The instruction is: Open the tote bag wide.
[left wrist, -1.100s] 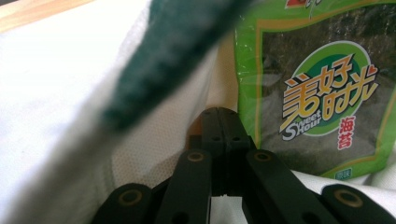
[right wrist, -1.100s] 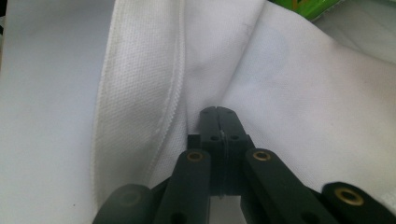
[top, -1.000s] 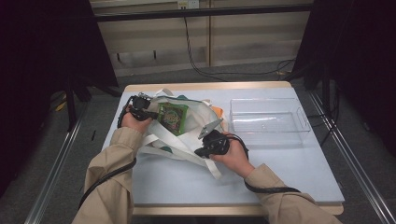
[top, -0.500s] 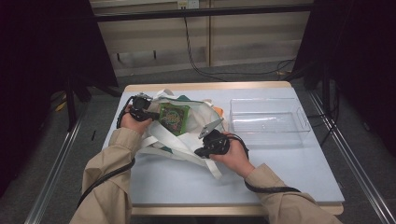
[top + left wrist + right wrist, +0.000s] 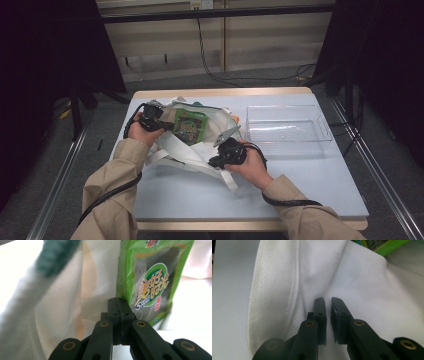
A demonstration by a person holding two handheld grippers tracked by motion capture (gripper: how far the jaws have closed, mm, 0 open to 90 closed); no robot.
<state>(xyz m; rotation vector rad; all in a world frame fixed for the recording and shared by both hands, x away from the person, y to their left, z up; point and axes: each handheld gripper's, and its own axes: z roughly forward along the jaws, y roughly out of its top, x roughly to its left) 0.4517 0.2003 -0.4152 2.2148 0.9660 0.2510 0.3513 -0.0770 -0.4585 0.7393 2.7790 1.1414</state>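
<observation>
Near edge, high view: two forearms in tan sleeves [image 5: 107, 195] come in from the bottom, a black cable trailing along each.

Right hand [image 5: 252, 167] holds the right gripper [image 5: 226, 136] over the near-right part of a white fabric bag [image 5: 172, 147] lying on the pale blue table [image 5: 300, 185]. In the right gripper view the jaws stand a narrow gap apart, tips resting at a fold of the white cloth [image 5: 372, 297]; whether any cloth is caught between them cannot be told. A stitched hem or strap [image 5: 274, 290] runs up the left of that view. A white strap [image 5: 227, 177] of the bag trails toward the near edge of the table.

Left hand [image 5: 140, 132] holds the left gripper [image 5: 167, 125] at the bag's left side. In the left gripper view the jaws are pressed together on the lower left edge of a green snack packet [image 5: 150, 277], which has a dark panel and a round logo with yellow and white characters. The packet [image 5: 190, 126] sits at the bag's open mouth, held above the white cloth, upright in the left gripper view. A blurred dark-green band [image 5: 55, 257] crosses the upper left of that view.

Farther right on the table: a clear plastic tray [image 5: 320, 131], well apart from the bag.

Beyond the table: grey floor, black cables [image 5: 220, 75], a pale panelled wall.
</observation>
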